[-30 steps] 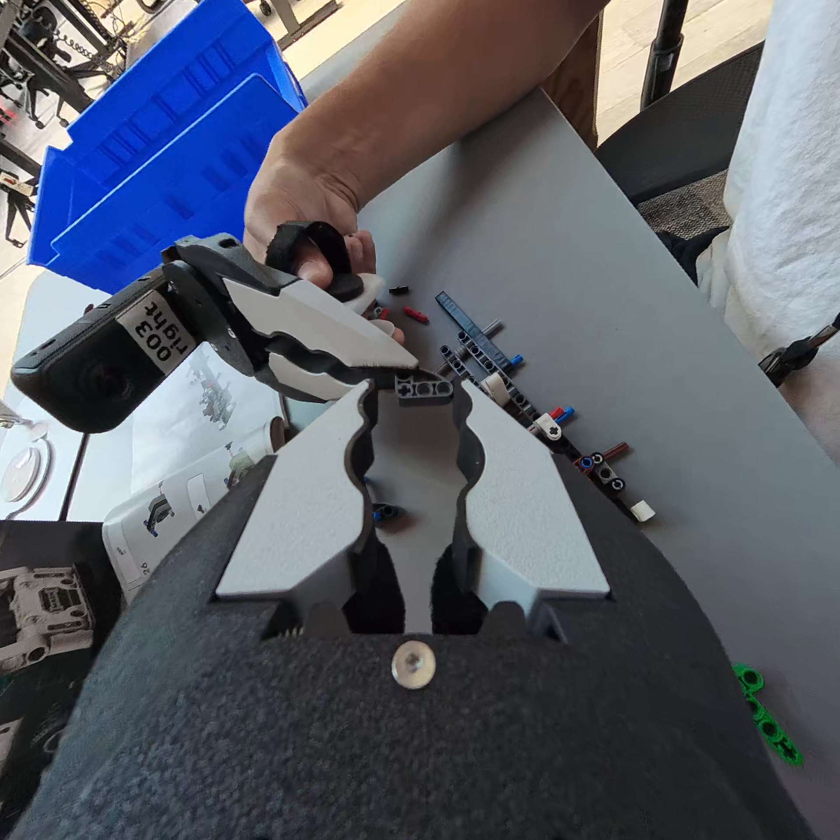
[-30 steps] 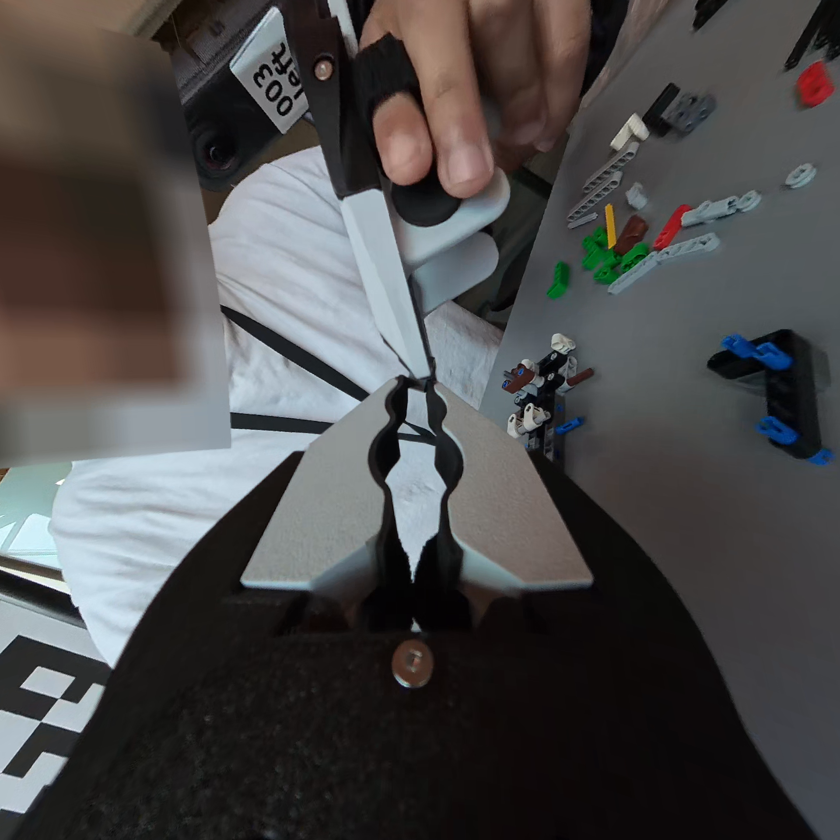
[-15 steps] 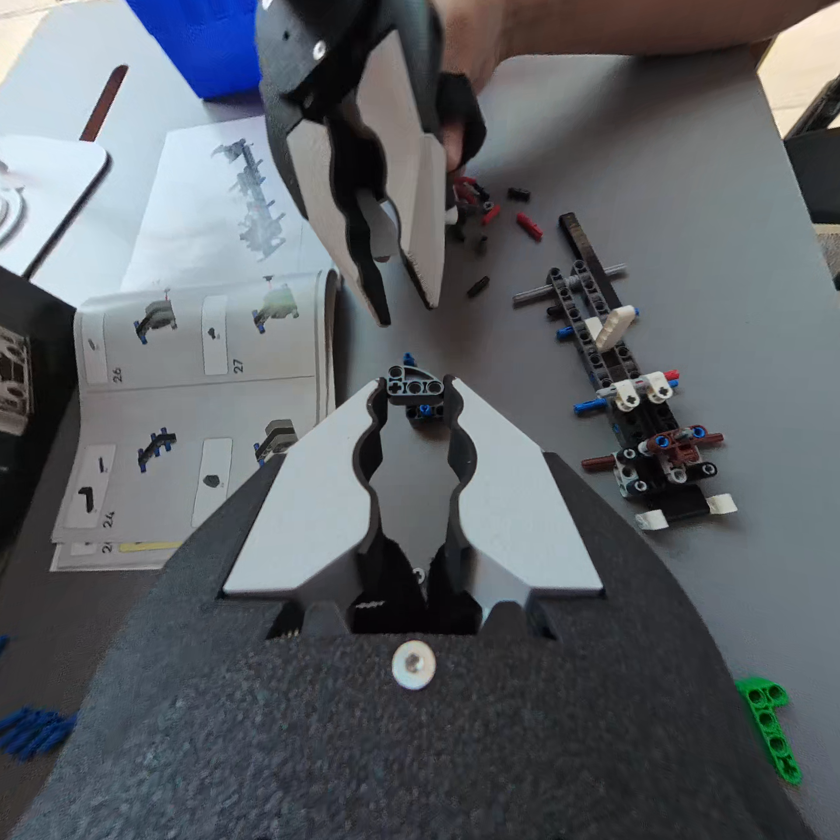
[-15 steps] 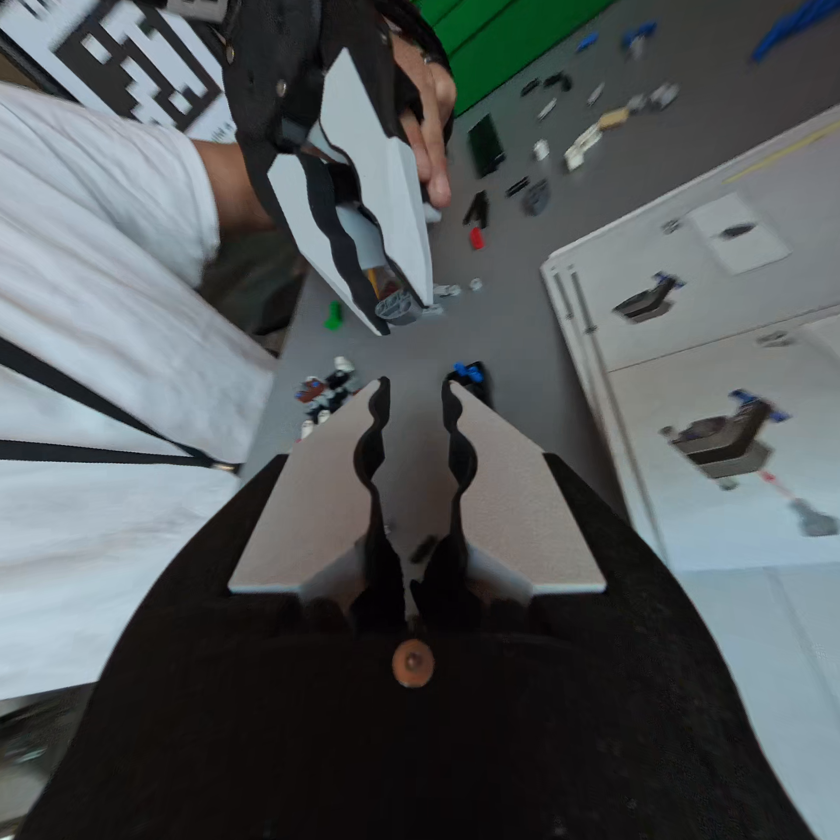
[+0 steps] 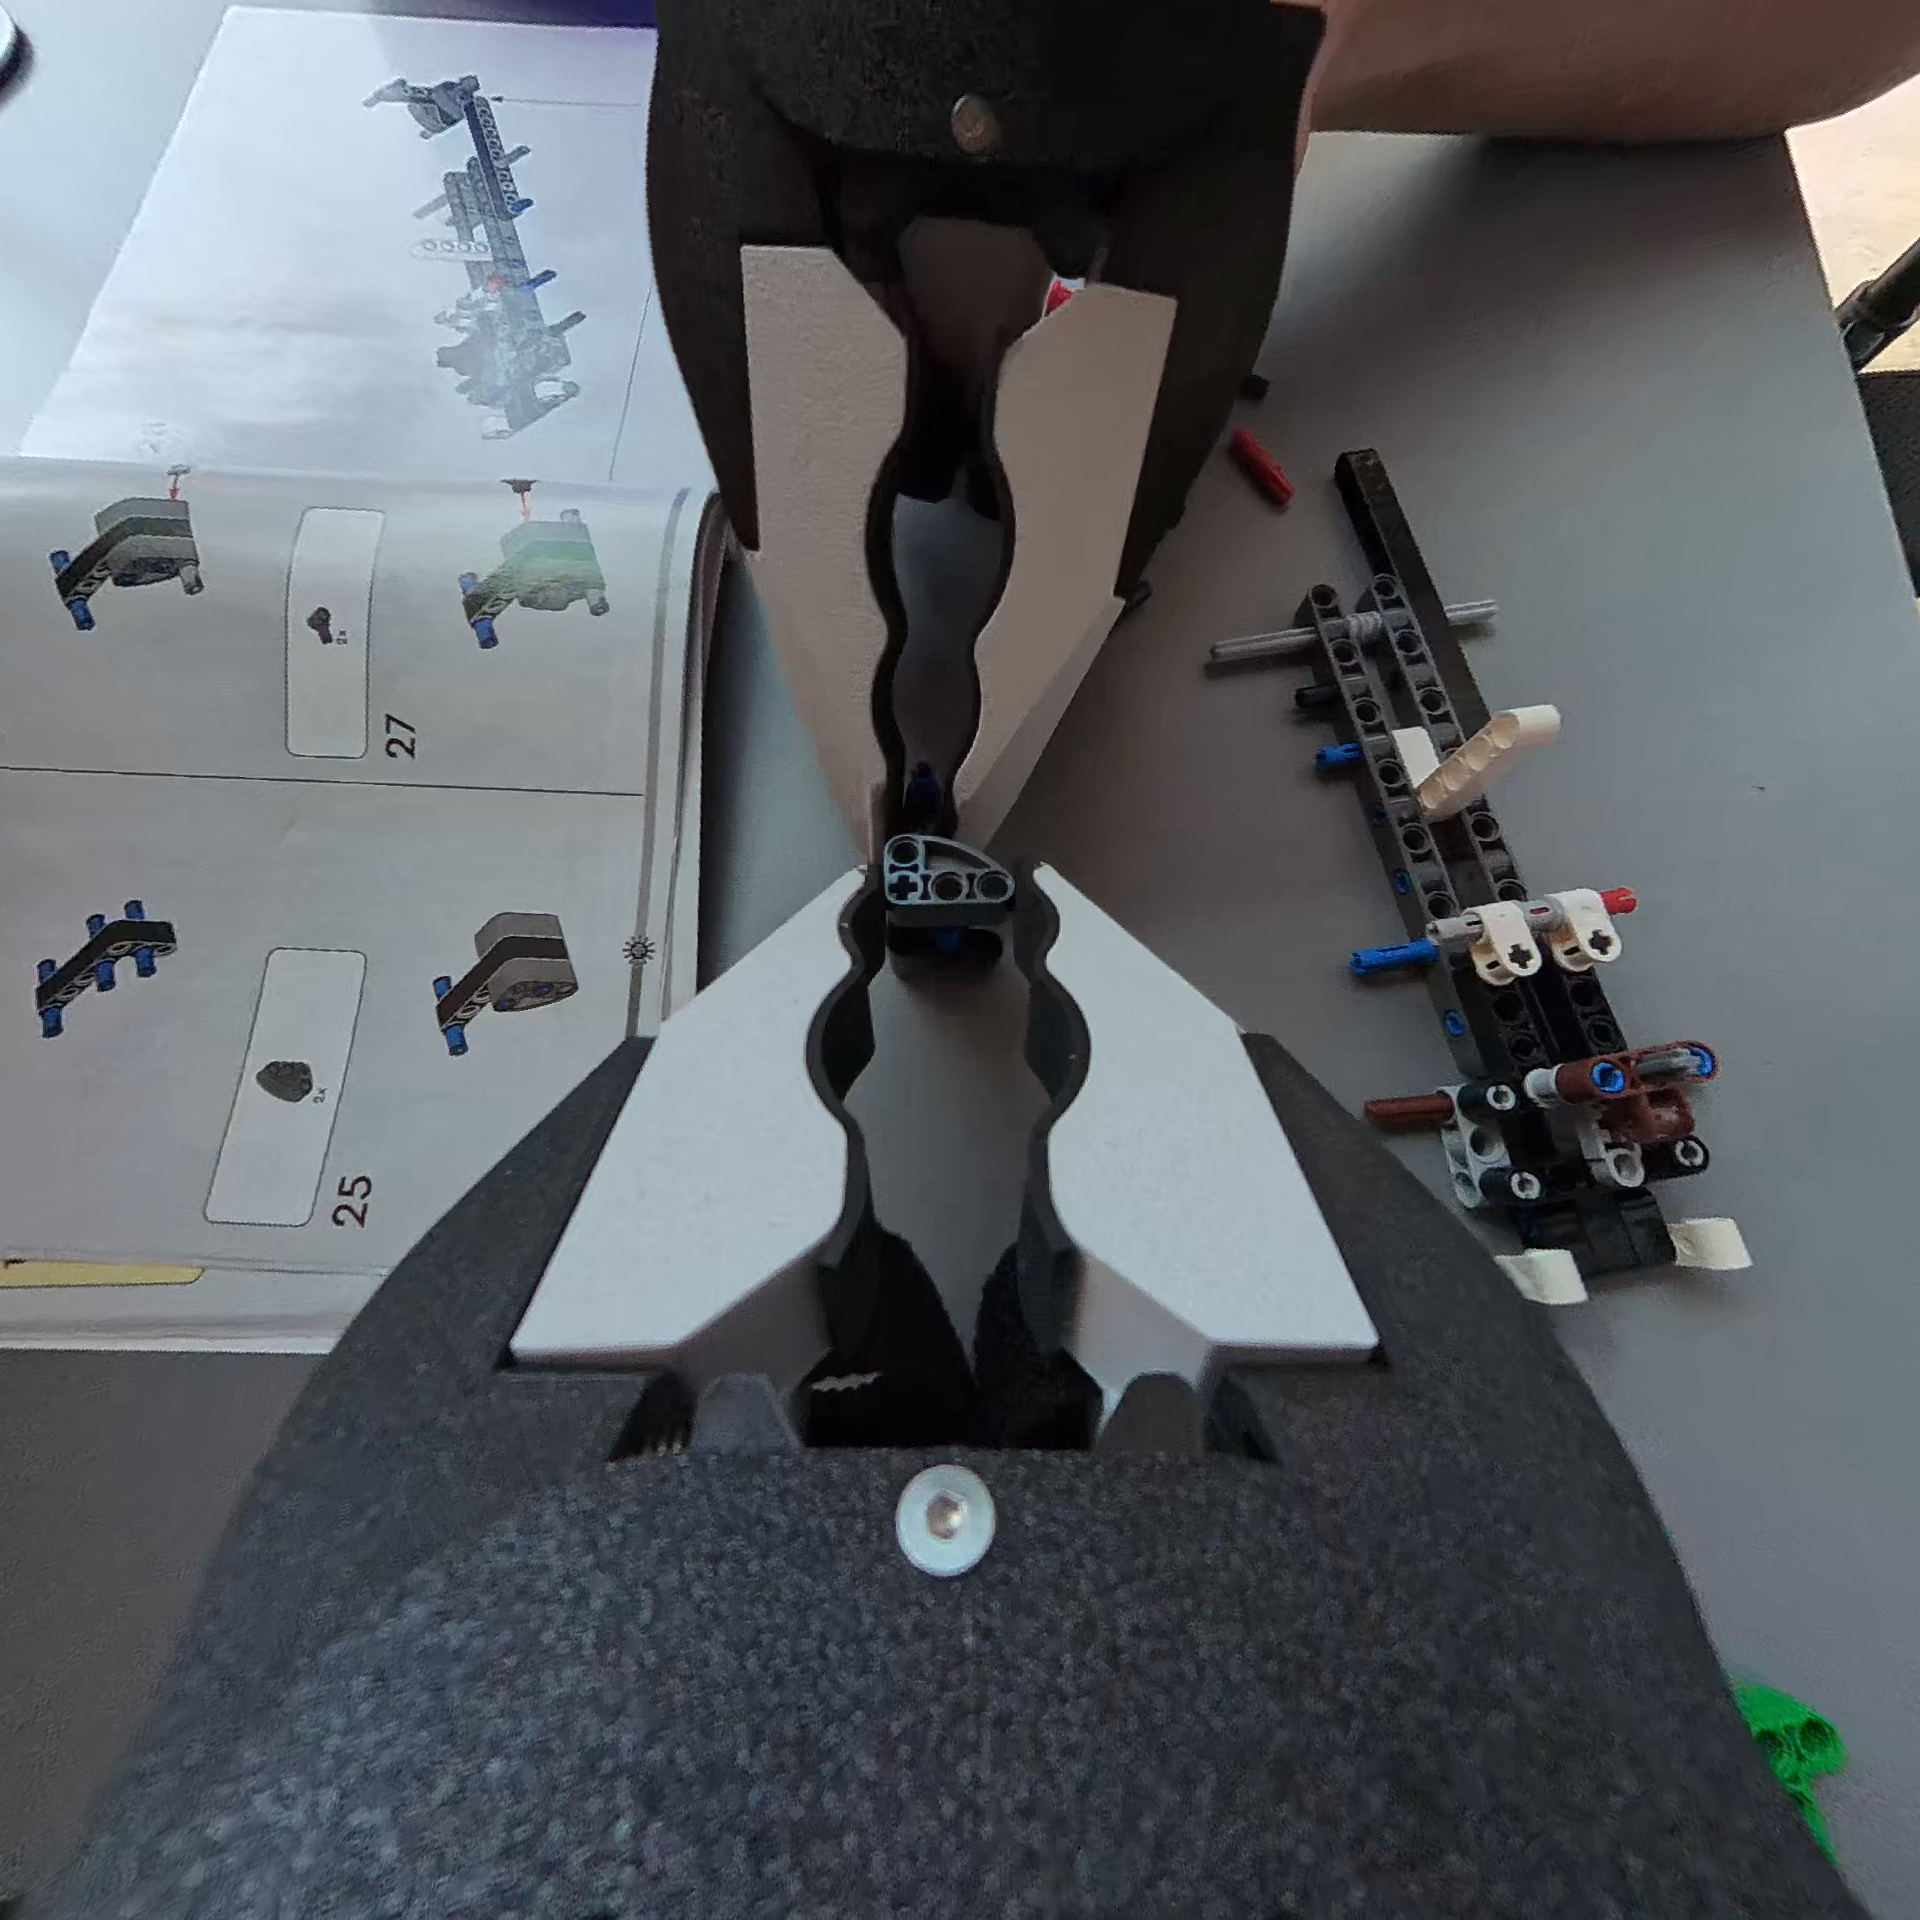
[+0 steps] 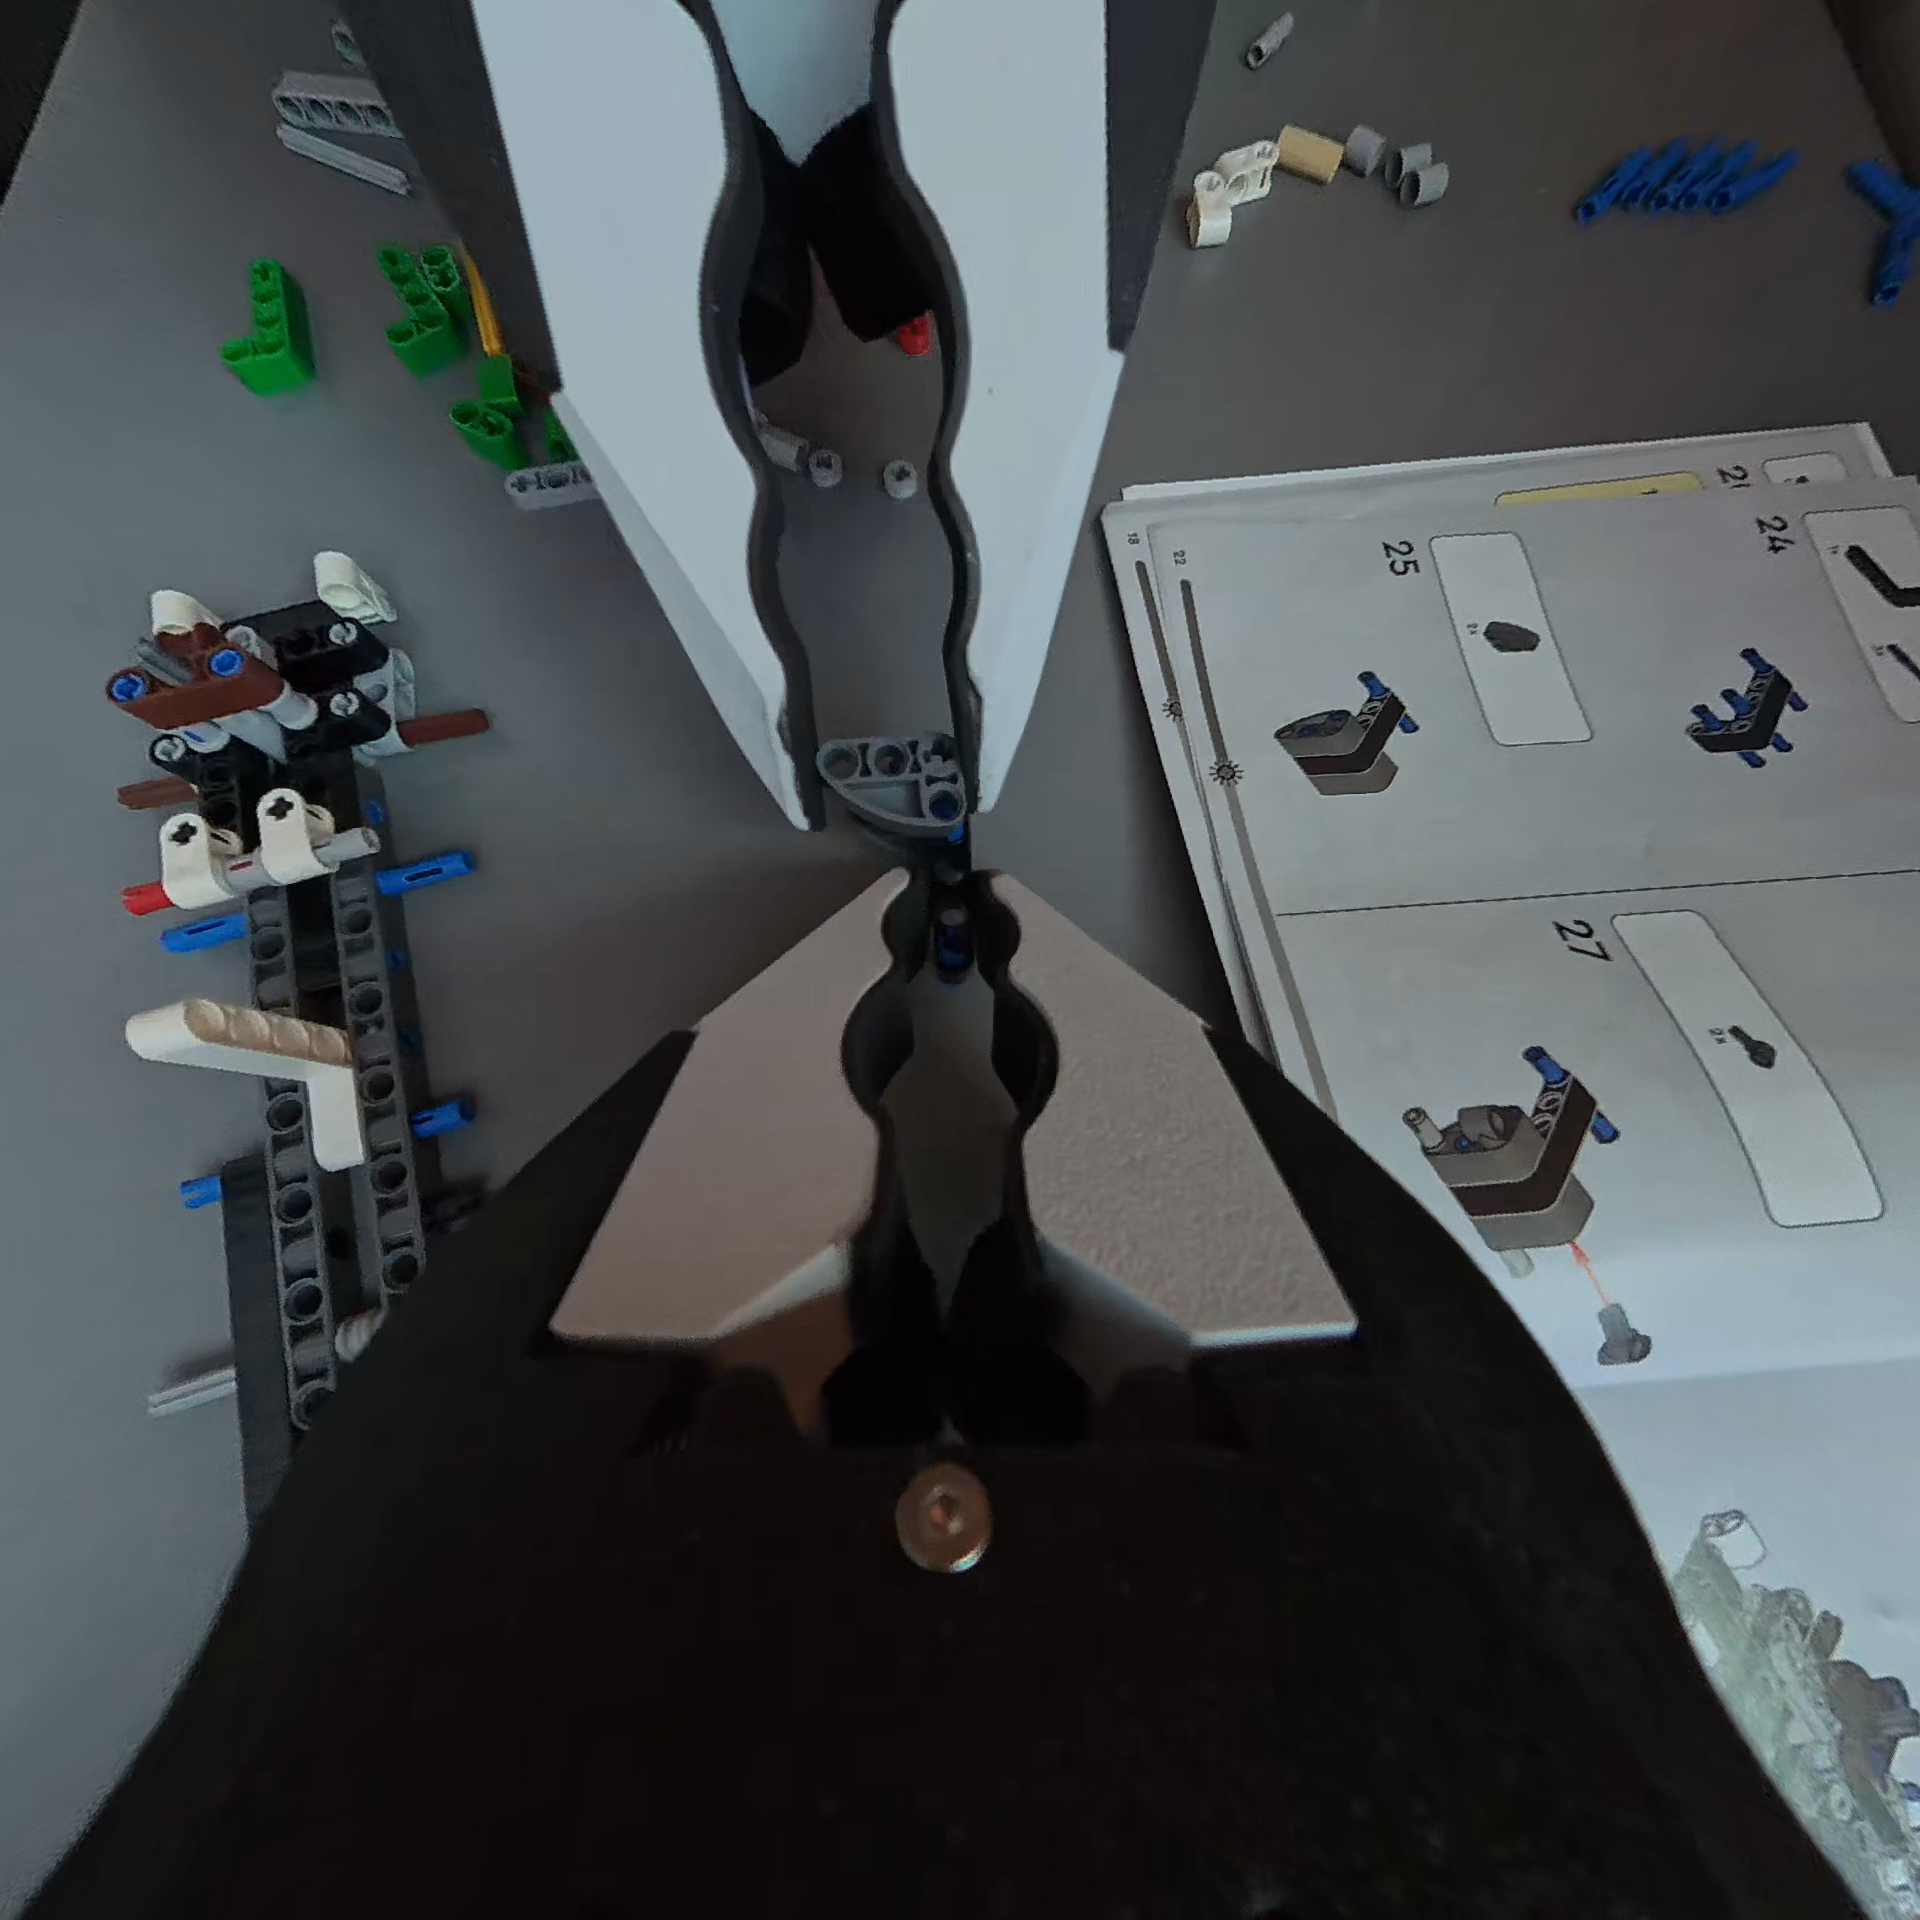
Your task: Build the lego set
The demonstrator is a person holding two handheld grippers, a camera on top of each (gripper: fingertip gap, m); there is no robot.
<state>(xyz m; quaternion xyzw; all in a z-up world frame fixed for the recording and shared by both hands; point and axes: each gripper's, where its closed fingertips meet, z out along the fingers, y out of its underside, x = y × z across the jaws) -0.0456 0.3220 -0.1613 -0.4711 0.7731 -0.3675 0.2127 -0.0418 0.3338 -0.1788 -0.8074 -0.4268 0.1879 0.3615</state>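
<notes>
My left gripper (image 5: pixel 948 902) is shut on a small assembly (image 5: pixel 948 885): a grey quarter-round beam on a black beam with blue pins. It holds it above the grey table (image 5: pixel 1662 416). The right gripper (image 5: pixel 920 805) comes in from the far side, tip to tip with mine. In the right wrist view my right gripper (image 6: pixel 948 891) is closed on the assembly's near end, a dark part with a blue pin (image 6: pixel 948 940). The left gripper (image 6: pixel 894 805) grips the grey beam (image 6: pixel 888 774) just beyond.
A long dark-grey beam frame with white, brown and blue parts (image 5: pixel 1455 883) lies to the right, also in the right wrist view (image 6: pixel 312 987). An open instruction booklet (image 5: pixel 312 779) lies left. Green pieces (image 6: pixel 270 332), blue pins (image 6: pixel 1683 182) and small grey and tan parts (image 6: pixel 1309 156) are scattered. Left and right tips are no more than a few centimetres apart.
Half a second ago the right gripper was open and drawn back from the assembly. It has come back in and closed on the assembly's end. The left gripper kept its hold throughout.
</notes>
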